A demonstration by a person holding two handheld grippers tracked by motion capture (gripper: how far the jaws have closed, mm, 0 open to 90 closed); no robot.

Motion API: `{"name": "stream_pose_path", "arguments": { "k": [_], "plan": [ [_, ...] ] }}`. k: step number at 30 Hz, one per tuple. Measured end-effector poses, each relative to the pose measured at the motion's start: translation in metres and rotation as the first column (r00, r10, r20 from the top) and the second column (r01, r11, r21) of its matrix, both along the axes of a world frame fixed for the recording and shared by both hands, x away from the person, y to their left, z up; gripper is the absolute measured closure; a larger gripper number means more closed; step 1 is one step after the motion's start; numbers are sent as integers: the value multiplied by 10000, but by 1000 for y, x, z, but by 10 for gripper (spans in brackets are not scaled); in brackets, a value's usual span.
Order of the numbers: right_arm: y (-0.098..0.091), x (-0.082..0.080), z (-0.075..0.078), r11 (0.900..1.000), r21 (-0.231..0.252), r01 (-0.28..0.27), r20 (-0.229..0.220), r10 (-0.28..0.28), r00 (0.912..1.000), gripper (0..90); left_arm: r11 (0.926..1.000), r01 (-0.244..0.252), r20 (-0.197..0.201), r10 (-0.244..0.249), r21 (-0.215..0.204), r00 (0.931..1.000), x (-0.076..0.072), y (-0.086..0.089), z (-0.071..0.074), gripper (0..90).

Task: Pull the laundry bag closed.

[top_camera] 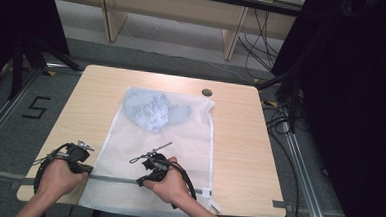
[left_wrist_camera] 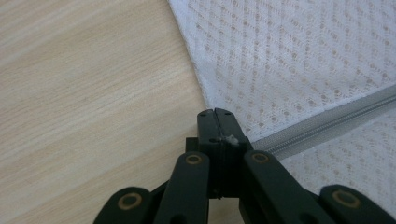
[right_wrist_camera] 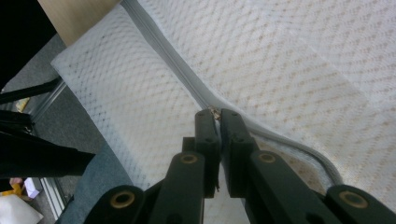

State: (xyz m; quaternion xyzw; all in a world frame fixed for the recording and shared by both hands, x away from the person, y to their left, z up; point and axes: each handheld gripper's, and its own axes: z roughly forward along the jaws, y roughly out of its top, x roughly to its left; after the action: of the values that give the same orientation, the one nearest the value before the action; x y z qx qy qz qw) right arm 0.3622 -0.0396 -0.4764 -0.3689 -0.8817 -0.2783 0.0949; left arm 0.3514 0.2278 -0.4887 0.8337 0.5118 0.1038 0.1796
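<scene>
My white mesh laundry bag lies flat across the middle of the pale wooden bench, with a bluish crumpled garment inside toward twelve o'clock. The grey zipper runs along the six o'clock end. My left tongs are clenched on the bag's edge at the zipper's end; my right tongs are clenched on what looks like the zipper pull. The mesh is light, limp and slippery, so I judge the stiffer zipper tape the best hold.
</scene>
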Motion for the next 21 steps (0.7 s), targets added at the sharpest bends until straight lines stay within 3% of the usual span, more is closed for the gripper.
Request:
{"name": "stream_pose_path", "arguments": {
  "k": [5,10,11,14,16,19,20,21],
  "plan": [
    [-3,0,0,9999,60,96,-28,-96,10000,871,10000,7,43,-7,-59,10000,0,0,-1,900],
    [-3,1,0,10000,12,97,255,-98,9996,870,9999,-21,-4,21,-134,10000,0,2,0,900],
    [-3,1,0,9999,80,152,148,-153,9998,870,9995,-2,32,3,-314,10000,1,3,-1,900],
    [-3,1,-1,9997,89,246,119,-247,9996,869,9996,-38,4,38,-266,10000,0,3,-1,896],
    [-2,2,-2,9995,168,285,105,-287,9995,869,9985,-187,121,194,-514,9997,-1,2,1,875],
    [-3,3,-2,9997,113,233,-45,-232,9997,869,9969,-163,677,215,-772,9975,-3,-4,8,870],
    [-3,4,-2,9998,197,76,-48,-75,10000,869,9974,-63,402,92,-721,9991,-3,-5,8,870],
    [-3,4,-2,9997,184,142,-113,-140,9998,868,9963,-117,369,149,-847,9992,-3,-7,5,870]
  ]
}}
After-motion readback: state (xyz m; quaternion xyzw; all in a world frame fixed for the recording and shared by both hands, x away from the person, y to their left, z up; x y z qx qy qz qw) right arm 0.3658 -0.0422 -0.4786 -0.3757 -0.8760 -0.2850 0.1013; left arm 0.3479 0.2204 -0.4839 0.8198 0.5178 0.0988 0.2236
